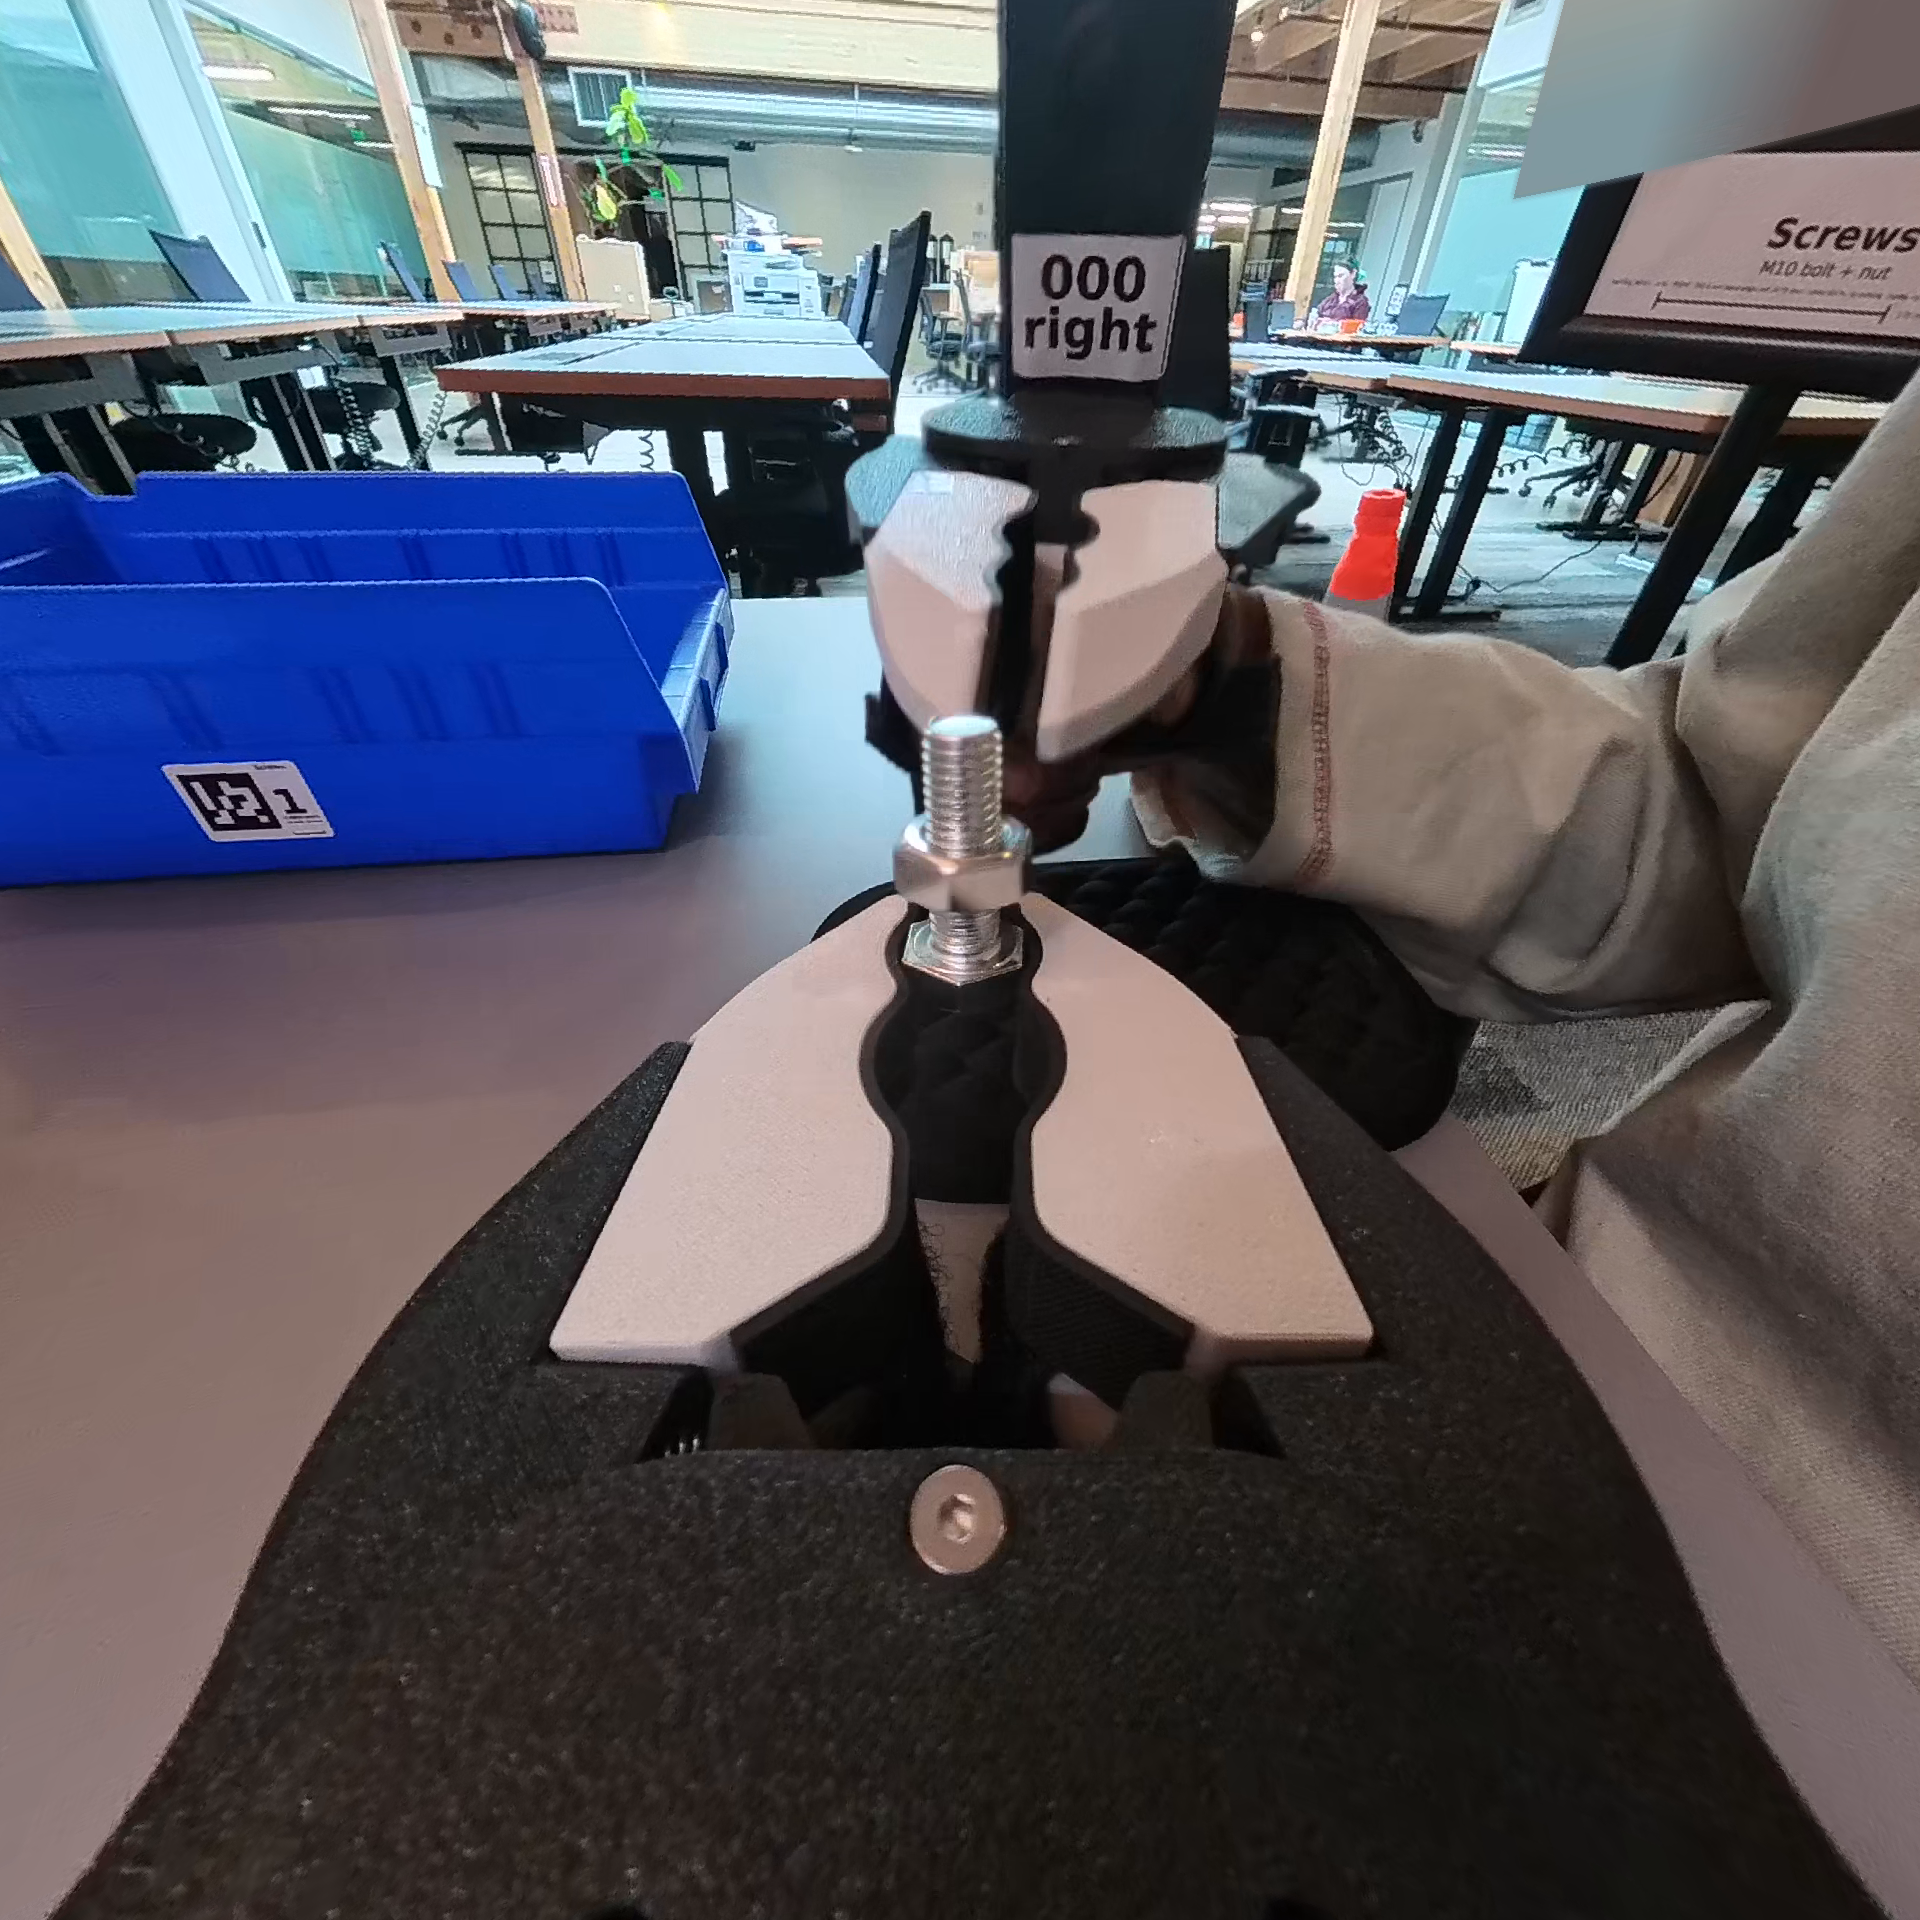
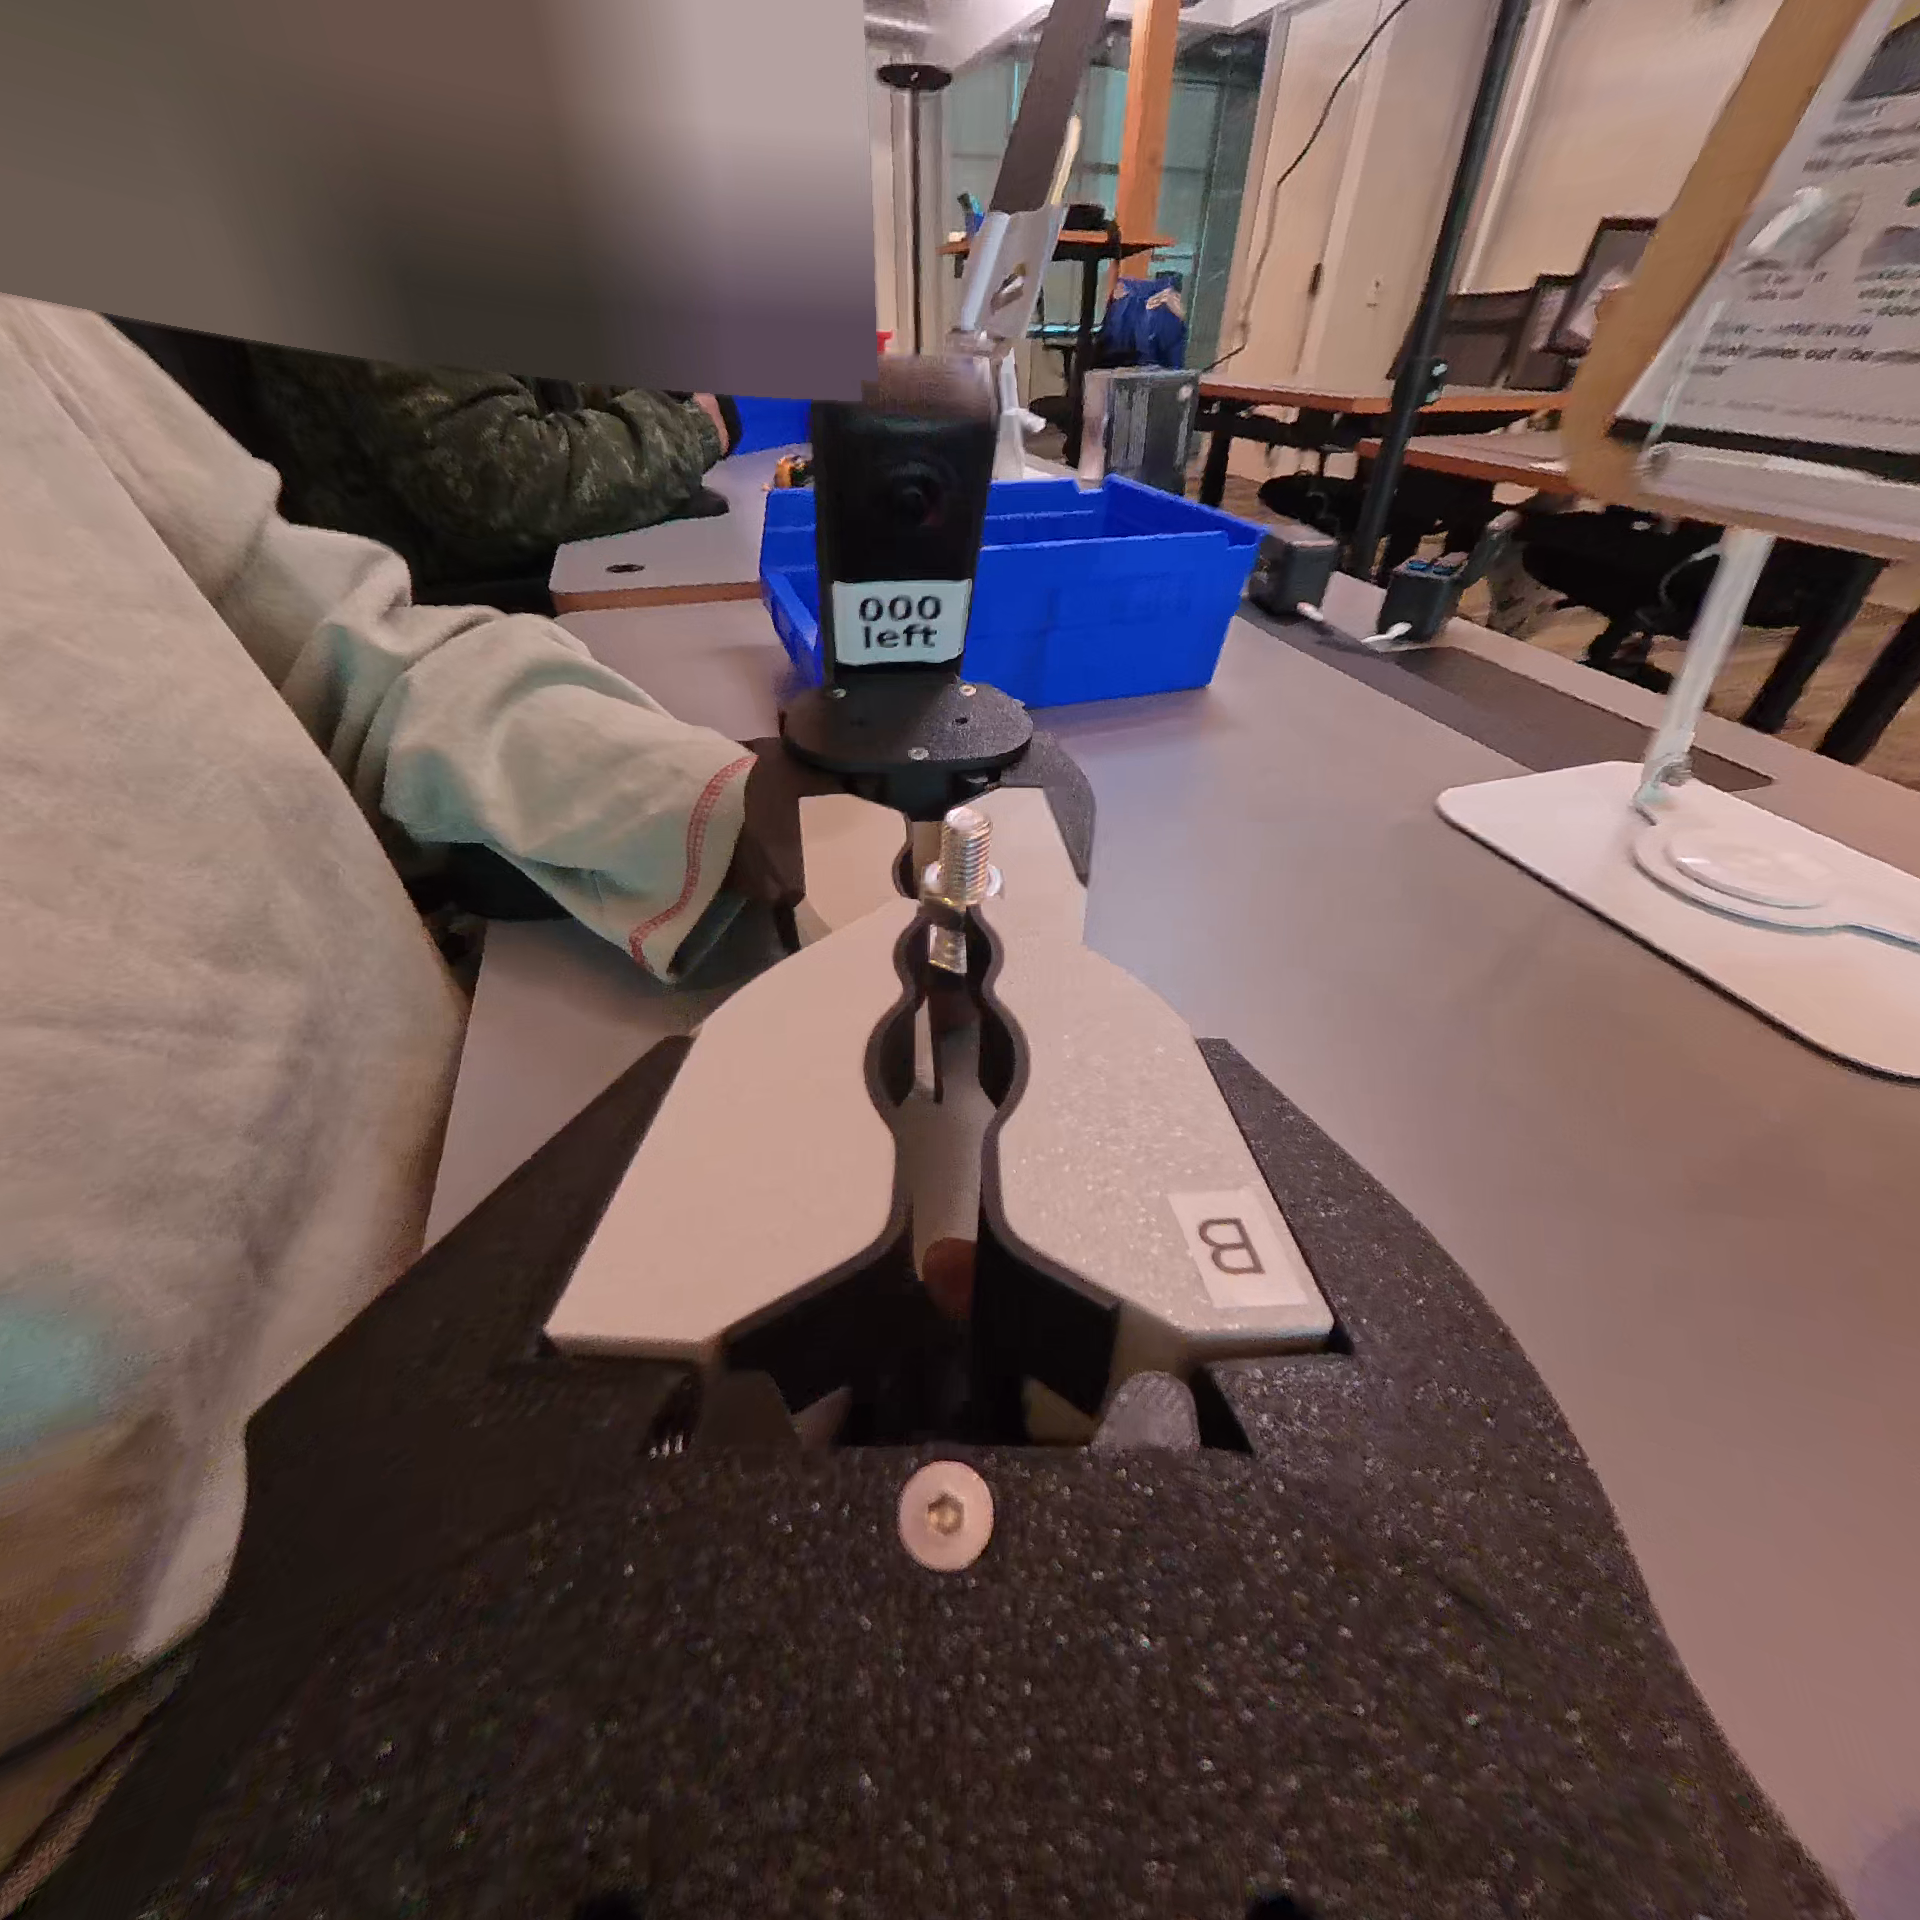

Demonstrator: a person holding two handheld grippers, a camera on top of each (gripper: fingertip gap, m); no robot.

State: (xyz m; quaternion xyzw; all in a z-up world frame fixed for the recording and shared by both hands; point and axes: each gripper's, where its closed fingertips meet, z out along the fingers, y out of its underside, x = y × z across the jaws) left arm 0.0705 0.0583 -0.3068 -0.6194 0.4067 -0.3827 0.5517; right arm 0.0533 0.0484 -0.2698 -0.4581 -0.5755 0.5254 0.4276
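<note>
Grey desk (image 1: 312, 1039) in open office with blue bin (image 1: 343, 665) bearing coded sticker; left claw (image 1: 961, 961) gripping upright bolt (image 1: 961, 790) by head, nut (image 1: 961, 871) mid-thread; right claw (image 2: 951, 961) nearly closed beside it, lettered tags.

We take this for an open-plan office; rows of desks (image 1: 665, 364) and black chairs (image 1: 904, 270) run back under timber posts (image 1: 400, 125) and glass partitions (image 1: 94, 177); a printer (image 1: 774, 272) at the far wall; a person at a desk (image 1: 1343, 301).
</note>
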